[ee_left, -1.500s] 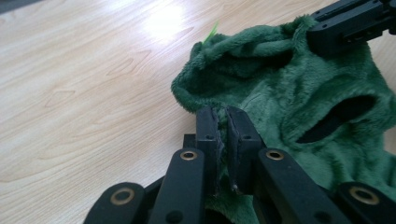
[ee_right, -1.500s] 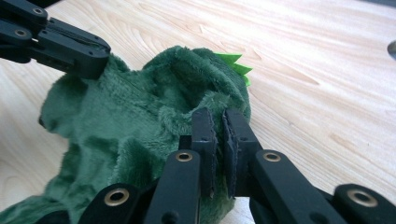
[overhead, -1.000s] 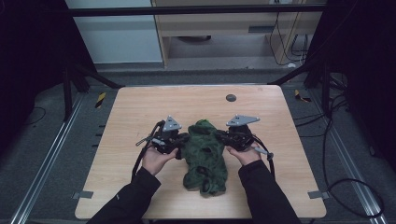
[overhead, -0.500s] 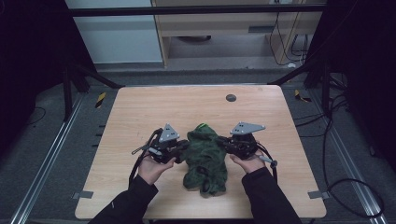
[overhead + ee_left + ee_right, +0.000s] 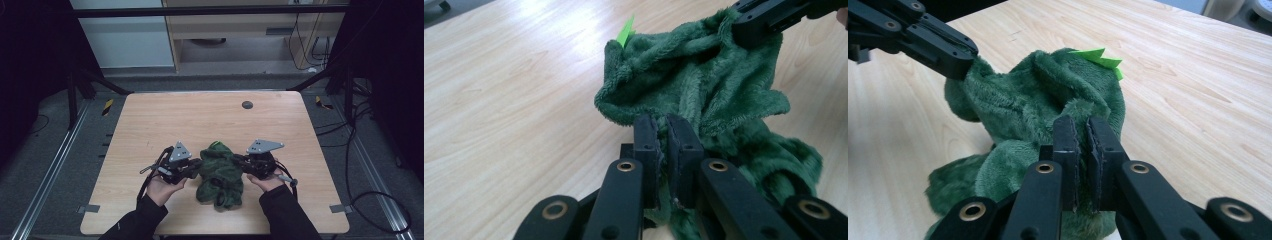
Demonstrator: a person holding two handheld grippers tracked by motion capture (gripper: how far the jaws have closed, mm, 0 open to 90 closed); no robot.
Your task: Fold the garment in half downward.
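The high view is showing a person's forearms coming in from the near edge of a wooden table (image 5: 150, 125), each hand carrying a gripper, with a green plush cloth (image 5: 220, 174) bunched between them near the front of the tabletop. The left gripper (image 5: 196, 166) is biting the cloth's left edge and the right gripper (image 5: 239, 161) is biting its right edge, so the upper part of the cloth is hanging between the two while the lower part is trailing onto the table toward the person.

In the left gripper view, the left gripper (image 5: 663, 145) is pinching a fold of the cloth (image 5: 694, 85), its jaws nearly pressed together with only the pile between the pads. A light green tag (image 5: 626, 31) is sticking up at the cloth's far edge, and the other gripper's black jaw tip is gripping the fabric at the top right.

In the right gripper view, the right gripper (image 5: 1083, 145) is likewise pinching the cloth (image 5: 1038, 95), jaws close together on a thin fold, with the light green tag (image 5: 1100, 59) showing zigzag points on top.

A small dark round disc (image 5: 247, 105) is sitting in the table's far part, well apart from the cloth. I am seeing no container on the table; the cloth is lying open on the wood.
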